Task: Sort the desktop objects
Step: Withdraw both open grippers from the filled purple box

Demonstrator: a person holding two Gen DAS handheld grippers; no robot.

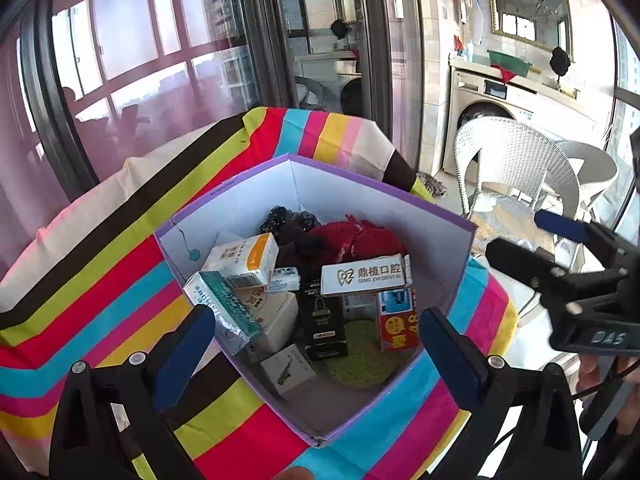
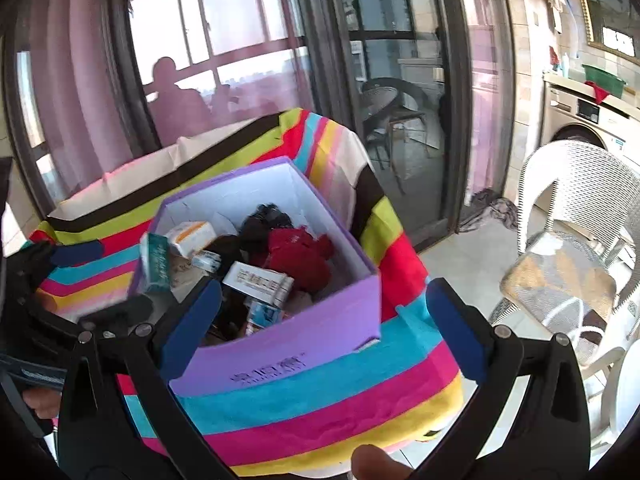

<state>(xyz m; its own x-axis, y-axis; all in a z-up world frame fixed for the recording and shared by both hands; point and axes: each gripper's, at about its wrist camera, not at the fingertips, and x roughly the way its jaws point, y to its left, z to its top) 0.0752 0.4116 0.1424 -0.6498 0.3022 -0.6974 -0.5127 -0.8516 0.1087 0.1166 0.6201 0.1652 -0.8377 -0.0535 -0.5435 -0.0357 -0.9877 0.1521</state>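
Both grippers are hovering over a purple box (image 1: pixel 452 276) sitting on a desk (image 1: pixel 100 272) draped in a striped cloth.

Left gripper (image 1: pixel 316 360): fingers (image 1: pixel 180 356) standing wide apart, nothing between them; it is looking steeply down into the box's open top. Right gripper (image 2: pixel 324 332): fingers (image 2: pixel 456 332) likewise spread wide and empty, angled toward the box's near wall from the side.

Contents are lying jumbled, none sorted into rows:
- teal-and-white carton (image 1: pixel 224 304) leaning against the near-left wall, one end poking above the rim
- white-and-orange carton (image 1: pixel 244 258) resting on top of others
- white dental carton (image 1: pixel 364 276) lying across the heap
- red-and-blue carton (image 1: pixel 398 320) standing on edge by the right wall
- black carton (image 1: pixel 324 324) near the middle
- small white carton with a saxophone print (image 1: pixel 288 368) low in the near corner
- green mat (image 1: pixel 364 354) flat on the floor of the box
- red fabric (image 1: pixel 360 238) and dark fabric (image 1: pixel 286 220) bunched in the far corner

The visible desk around the box is carrying no loose items, so the gathering is judged largely done. Open, empty fingers held above the box suggest either a release or a pause between picks; which one cannot be told.

Risk: the leaning teal carton could tip out if the box is nudged.
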